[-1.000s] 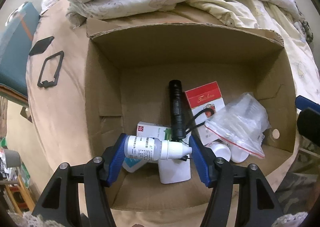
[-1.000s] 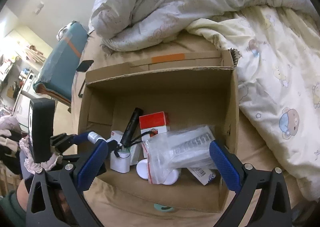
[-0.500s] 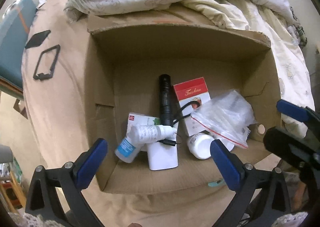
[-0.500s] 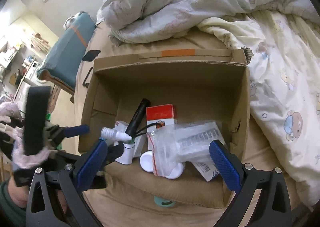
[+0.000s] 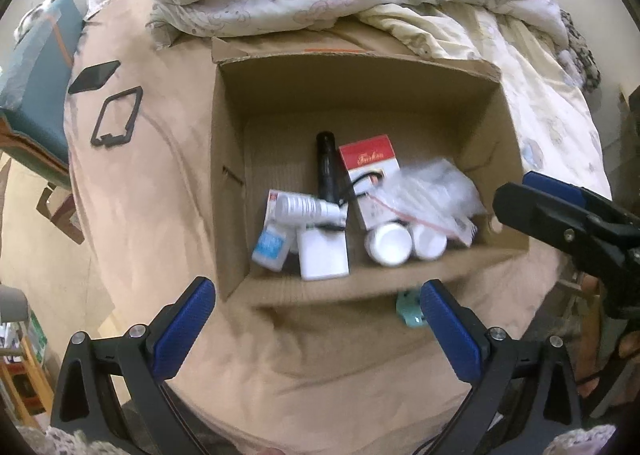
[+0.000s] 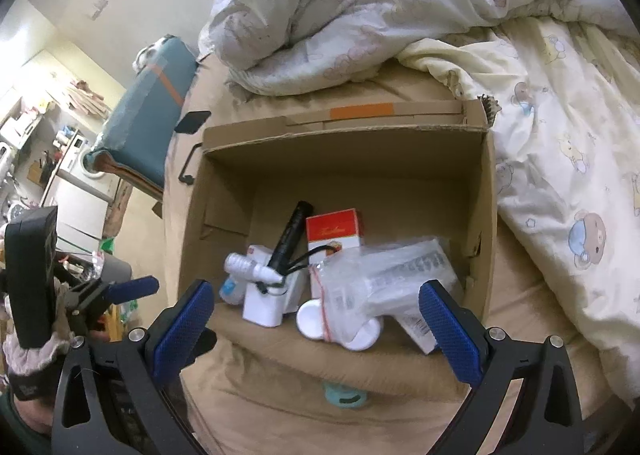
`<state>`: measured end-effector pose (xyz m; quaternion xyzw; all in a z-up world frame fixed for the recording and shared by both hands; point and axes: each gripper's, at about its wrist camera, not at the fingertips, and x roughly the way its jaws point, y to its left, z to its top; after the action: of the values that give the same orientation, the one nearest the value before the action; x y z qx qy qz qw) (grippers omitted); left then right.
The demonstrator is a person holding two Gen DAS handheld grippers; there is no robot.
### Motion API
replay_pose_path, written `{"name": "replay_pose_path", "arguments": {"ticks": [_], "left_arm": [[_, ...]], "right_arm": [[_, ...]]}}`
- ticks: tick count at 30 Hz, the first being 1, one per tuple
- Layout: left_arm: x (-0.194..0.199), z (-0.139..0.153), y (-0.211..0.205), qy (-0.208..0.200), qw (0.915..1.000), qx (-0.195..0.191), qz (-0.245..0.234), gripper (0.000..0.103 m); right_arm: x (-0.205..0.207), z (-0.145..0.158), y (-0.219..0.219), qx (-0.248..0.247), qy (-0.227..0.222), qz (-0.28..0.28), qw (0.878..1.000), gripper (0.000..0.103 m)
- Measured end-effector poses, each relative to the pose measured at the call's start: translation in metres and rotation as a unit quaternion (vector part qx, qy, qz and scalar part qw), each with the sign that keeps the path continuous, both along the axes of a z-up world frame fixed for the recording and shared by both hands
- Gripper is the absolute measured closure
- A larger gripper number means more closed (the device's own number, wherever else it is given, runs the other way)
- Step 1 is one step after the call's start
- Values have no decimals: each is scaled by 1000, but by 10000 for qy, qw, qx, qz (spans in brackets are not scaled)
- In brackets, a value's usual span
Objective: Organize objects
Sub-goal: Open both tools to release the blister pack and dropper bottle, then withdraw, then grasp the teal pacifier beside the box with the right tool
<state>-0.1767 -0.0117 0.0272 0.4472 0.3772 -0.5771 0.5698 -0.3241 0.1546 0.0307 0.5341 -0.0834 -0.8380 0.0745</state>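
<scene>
cardboard box (image 5: 486, 123) sits open on the bed (image 5: 132, 191), and the small white dropper bottle (image 5: 308, 209) now lies inside it, tipped across a white carton and against the black flashlight (image 5: 326, 167). a second ago that bottle was pinched between the blue pads of the left tool (image 5: 316, 319); now the jaws have sprung fully wide with nothing between them, and the tool has pulled back and up, so its pads hang over the bed sheet in front of the box's near wall. so that's a clean drop, one more item filed. around the bottle in the box: a red and white box (image 5: 368, 159), a clear zip bag (image 5: 432, 195) slumped over two white round lids (image 5: 390, 243), and a white block (image 5: 322, 257) in front. the right tool (image 6: 316, 319) hovers at the near side of the box, jaws wide too, gripping nothing, hardly shifted from a moment ago. still outside, a small teal object (image 6: 344, 395) pokes out on the sheet just under the box's front edge, and i'd guess that's the next candidate; the right tool looks closer to it. a dark phone (image 5: 94, 77) and a black frame (image 5: 118, 117) lie on the bed well to the left.
</scene>
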Motion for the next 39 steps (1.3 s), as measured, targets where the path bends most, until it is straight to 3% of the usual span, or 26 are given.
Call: {"name": "replay_pose_path", "arguments": {"ticks": [4,9,12,16,24,28,34,39], "left_arm": [[2,-5,20,-2,10000,-9,6,0],[8,-38,35,-108,9995,278,79,0],[15,-45,36,-304,9993,156,165,0],[30,-45,34,-243,9987,50,447,0],[38,-45,32,-112,9981,66,609,0],[41,-48,30,-67,9980,137,617,0],[55,-50,33,18,9971,187,742,0],[65,-50,36,36,9965,184,816,0]], "right_arm": [[21,2,-8,-24,-32,161,9999,0],[52,1,-16,507,9,474,9976,0],[68,-13,-11,322,-178,353,9987,0],[82,-35,-3,53,-476,116,9988,0],[70,-68,23,-388,-915,-633,9930,0],[60,-90,7,14,-1165,-658,9910,0],[39,-121,-37,1039,-1411,-2,9845,4],[33,-145,-50,1248,-1733,23,9769,5]]}}
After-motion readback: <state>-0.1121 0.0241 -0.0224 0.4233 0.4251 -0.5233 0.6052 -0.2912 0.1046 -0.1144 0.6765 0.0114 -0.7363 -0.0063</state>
